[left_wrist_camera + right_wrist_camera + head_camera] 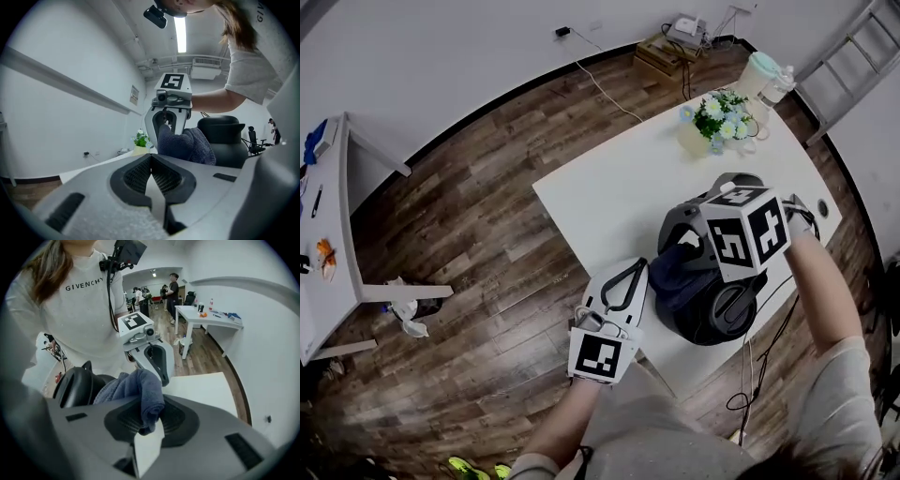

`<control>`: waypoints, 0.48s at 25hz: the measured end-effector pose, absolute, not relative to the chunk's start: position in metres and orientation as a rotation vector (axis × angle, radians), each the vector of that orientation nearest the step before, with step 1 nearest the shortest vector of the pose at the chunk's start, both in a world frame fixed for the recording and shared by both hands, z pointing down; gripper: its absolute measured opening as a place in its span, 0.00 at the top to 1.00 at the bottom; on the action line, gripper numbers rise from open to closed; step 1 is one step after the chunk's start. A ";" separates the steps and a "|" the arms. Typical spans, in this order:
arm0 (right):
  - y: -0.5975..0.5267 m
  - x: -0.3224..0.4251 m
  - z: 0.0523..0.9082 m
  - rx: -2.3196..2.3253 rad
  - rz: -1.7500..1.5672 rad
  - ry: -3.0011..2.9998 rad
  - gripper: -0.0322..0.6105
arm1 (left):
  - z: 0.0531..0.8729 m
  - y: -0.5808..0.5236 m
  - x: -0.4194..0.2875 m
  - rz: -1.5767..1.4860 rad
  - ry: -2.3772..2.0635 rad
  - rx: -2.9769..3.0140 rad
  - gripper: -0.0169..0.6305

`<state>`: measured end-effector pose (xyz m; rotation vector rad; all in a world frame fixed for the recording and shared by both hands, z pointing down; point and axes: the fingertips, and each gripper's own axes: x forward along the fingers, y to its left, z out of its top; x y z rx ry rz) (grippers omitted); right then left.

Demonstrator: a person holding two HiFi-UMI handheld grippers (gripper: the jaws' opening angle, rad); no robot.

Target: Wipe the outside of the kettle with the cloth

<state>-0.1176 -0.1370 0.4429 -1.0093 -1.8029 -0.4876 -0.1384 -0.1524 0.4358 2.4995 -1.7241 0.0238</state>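
Observation:
A black kettle [724,314] stands near the front edge of the white table [609,197]. Against its left side lies a dark blue cloth [678,279], and my right gripper [682,251] is shut on it from above. In the right gripper view the cloth [140,390] is folded between the jaws of the right gripper [150,420], with the kettle [77,385] just to the left. My left gripper [630,272] is shut with nothing in it, held just left of the kettle. The left gripper view looks past the left gripper [151,159] at the cloth [187,145] and the kettle [225,140].
A vase of flowers [717,120] and a pale green jug [764,75] stand at the table's far end. A black cable [769,356] hangs off the table's right side. Another white table [328,234] is far left. A box with cables [667,52] sits on the wooden floor.

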 end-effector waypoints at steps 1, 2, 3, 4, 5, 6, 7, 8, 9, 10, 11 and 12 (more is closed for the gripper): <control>-0.137 -0.119 0.452 -1.031 -0.471 -1.777 0.85 | 0.444 -0.151 -0.139 0.031 -1.726 2.473 0.96; -0.136 -0.121 0.461 -1.049 -0.451 -1.750 0.85 | 0.452 -0.149 -0.140 0.040 -1.727 2.453 0.96; -0.136 -0.122 0.471 -1.064 -0.427 -1.721 0.85 | 0.459 -0.147 -0.141 0.050 -1.727 2.439 0.96; -0.135 -0.122 0.482 -1.074 -0.398 -1.691 0.85 | 0.465 -0.144 -0.143 0.057 -1.726 2.427 0.96; -0.134 -0.121 0.493 -1.079 -0.366 -1.663 0.85 | 0.470 -0.141 -0.144 0.060 -1.725 2.416 0.96; -0.134 -0.119 0.503 -1.082 -0.338 -1.638 0.85 | 0.474 -0.138 -0.146 0.060 -1.726 2.404 0.96; -0.135 -0.118 0.512 -1.083 -0.318 -1.618 0.85 | 0.477 -0.136 -0.148 0.060 -1.729 2.393 0.96; -0.136 -0.118 0.519 -1.082 -0.304 -1.603 0.85 | 0.480 -0.134 -0.151 0.062 -1.733 2.384 0.96; -0.137 -0.117 0.526 -1.079 -0.291 -1.593 0.85 | 0.483 -0.132 -0.153 0.067 -1.738 2.377 0.96; -0.138 -0.116 0.532 -1.075 -0.280 -1.590 0.85 | 0.486 -0.129 -0.155 0.072 -1.743 2.369 0.96; -0.139 -0.116 0.537 -1.069 -0.279 -1.597 0.85 | 0.488 -0.127 -0.156 0.076 -1.746 2.361 0.96; -0.142 -0.118 0.539 -1.056 -0.293 -1.620 0.85 | 0.490 -0.125 -0.157 0.078 -1.749 2.354 0.96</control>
